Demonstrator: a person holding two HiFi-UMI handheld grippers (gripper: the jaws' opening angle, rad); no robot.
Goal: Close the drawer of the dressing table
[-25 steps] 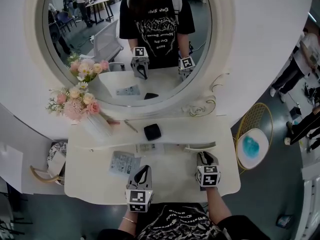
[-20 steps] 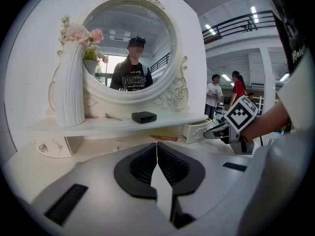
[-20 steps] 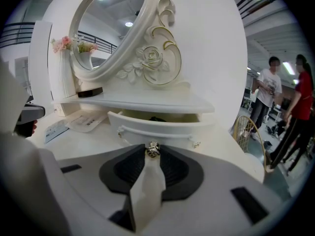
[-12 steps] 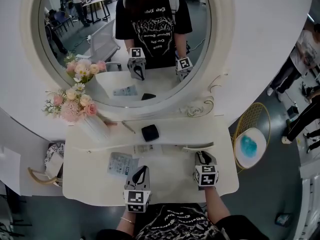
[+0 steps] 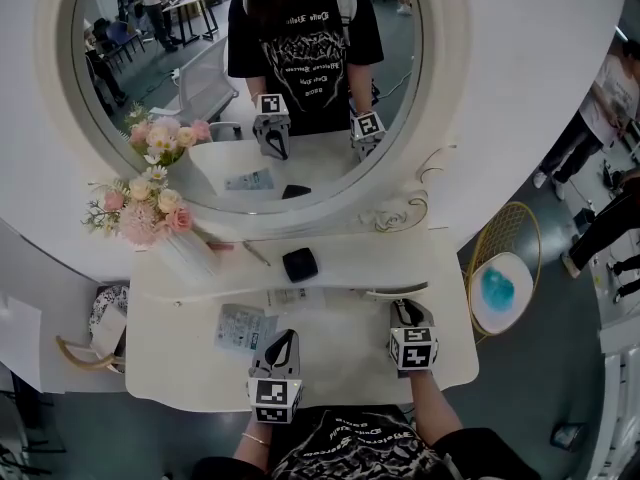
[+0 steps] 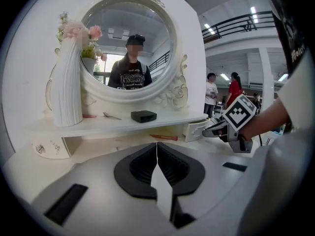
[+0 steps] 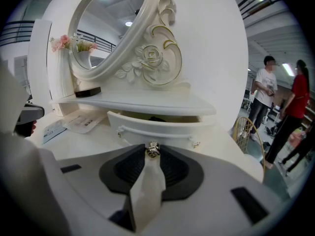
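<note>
Honestly, nothing has budged in the last second: both your hands sit where they were, and the drawer [image 7: 157, 128] is still pulled out from under the shelf at the right of the dressing table [image 5: 330, 368]. So I'd say the push hasn't started yet.

Your right gripper [image 5: 404, 314] is at the lower right of the head view, angled down at the drawer front. Its jaws are pinching the little metal knob [image 7: 152, 150].

Your left gripper [image 5: 285, 343] hovers low centre over the tabletop, jaws pressed together on nothing, just beside the leaflet [image 5: 245, 325].
</note>
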